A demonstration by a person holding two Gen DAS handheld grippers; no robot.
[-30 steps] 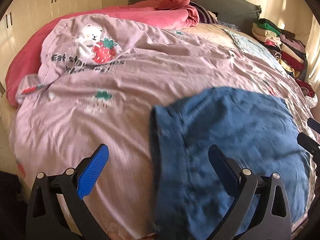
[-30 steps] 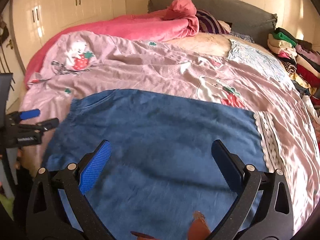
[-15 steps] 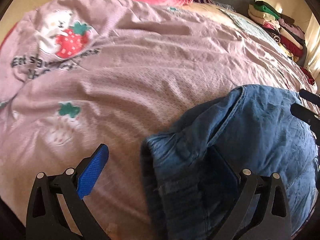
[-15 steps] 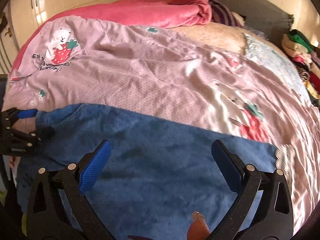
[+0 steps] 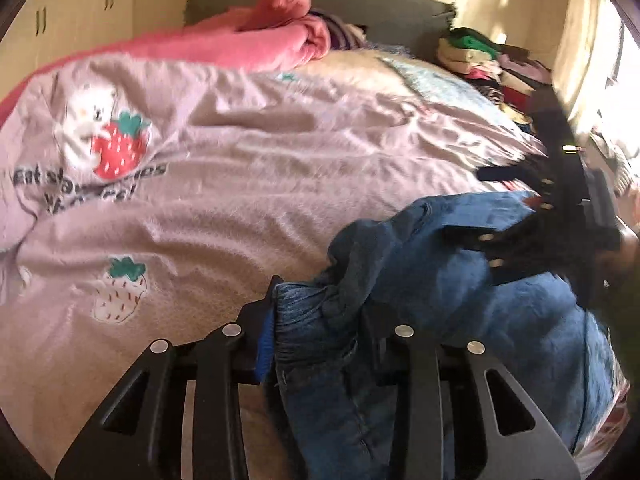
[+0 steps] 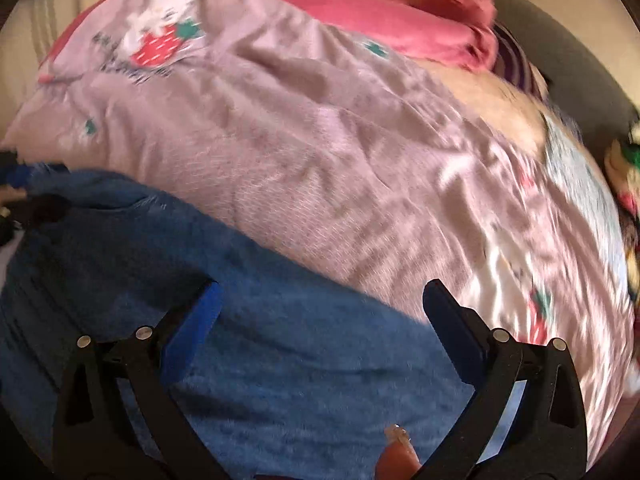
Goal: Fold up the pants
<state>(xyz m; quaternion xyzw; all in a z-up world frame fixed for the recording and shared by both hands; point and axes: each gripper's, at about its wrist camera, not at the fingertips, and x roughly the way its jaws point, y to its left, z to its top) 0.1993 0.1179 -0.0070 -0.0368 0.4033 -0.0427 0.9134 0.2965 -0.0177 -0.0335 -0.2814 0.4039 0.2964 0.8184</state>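
The blue denim pants point(image 5: 460, 312) lie on the lilac strawberry-print bedspread point(image 5: 248, 184). My left gripper point(image 5: 320, 332) is shut on the bunched waistband end of the pants and lifts it off the bed. In the right wrist view the pants point(image 6: 260, 340) spread flat under my right gripper point(image 6: 320, 304), which is open over the cloth with nothing between its jaws. The right gripper also shows in the left wrist view point(image 5: 560, 208), above the pants' far end. The left gripper shows at the left edge of the right wrist view point(image 6: 24, 192).
A pink blanket point(image 5: 256, 44) is heaped at the head of the bed against a grey headboard point(image 5: 380, 8). A stack of folded clothes point(image 5: 488, 64) lines the bed's right side. White cupboards point(image 5: 60, 20) stand at the left.
My left gripper has closed on the waistband end of the pants and raised it, bunching the denim. My right gripper has moved toward the pants' far edge and stays open.
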